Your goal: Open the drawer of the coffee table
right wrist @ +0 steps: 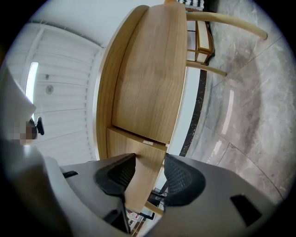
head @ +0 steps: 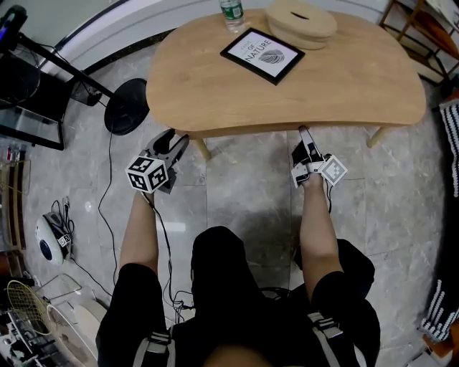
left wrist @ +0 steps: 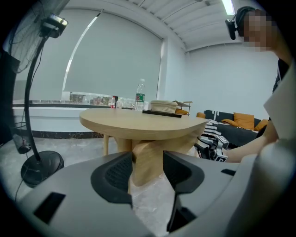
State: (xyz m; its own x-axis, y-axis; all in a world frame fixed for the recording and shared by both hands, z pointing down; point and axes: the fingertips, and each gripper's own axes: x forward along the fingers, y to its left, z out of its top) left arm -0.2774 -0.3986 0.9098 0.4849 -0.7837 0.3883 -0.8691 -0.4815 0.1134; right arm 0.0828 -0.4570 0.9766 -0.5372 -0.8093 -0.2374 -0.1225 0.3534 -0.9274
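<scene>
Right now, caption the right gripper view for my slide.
Right claw open around the drawer panel beneath the coffee table.

Bottle [head: 231,14] — top beyond the edge

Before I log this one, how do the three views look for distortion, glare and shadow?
Head view: the wide lens bows the table edge and the room, the light is even, and a soft shadow lies on the floor in front of it. Left gripper view: dark round border, and the ceiling light is blown out. Right gripper view: the picture is rolled sideways, so the table stands on edge; pale glare streaks on the floor.
</scene>
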